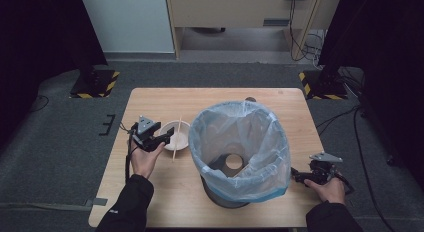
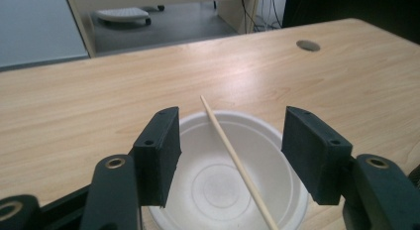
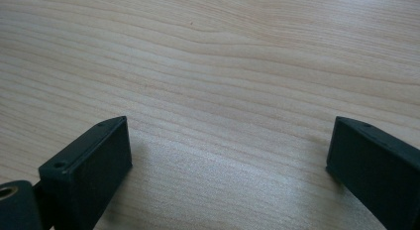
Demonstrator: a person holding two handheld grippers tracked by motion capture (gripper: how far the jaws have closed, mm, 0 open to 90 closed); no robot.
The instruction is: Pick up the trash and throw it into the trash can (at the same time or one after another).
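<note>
Wood-grain tabletop (image 1: 150, 192) on grey carpet, dark curtains at both sides. Left tool (image 1: 159, 138) sits released just over the near rim of a white bowl (image 1: 181, 128); in the left gripper view its jaws stand wide apart, either side of the bowl (image 2: 223, 190), touching nothing. One wooden stick (image 2: 237, 165) lies slantwise across the bowl, far end past the rim, near end running out toward the person. Step in hand, as I read it: approach for a grab, stick or bowl not yet held. Next move probably calls for lowering the jaws around the stick, lining them across its length, then closing; thin stick, easy to miss or roll off the rim. Likely target is the bin (image 1: 240, 147) with clear plastic liner, just right of the bowl, mid-tabletop. Right tool (image 1: 306, 176) rests released low at the right edge beside the bin, jaws wide over bare wood (image 3: 223, 81).

Counts: bowl 1, stick 1, lined bin 1, tools 2.
</note>
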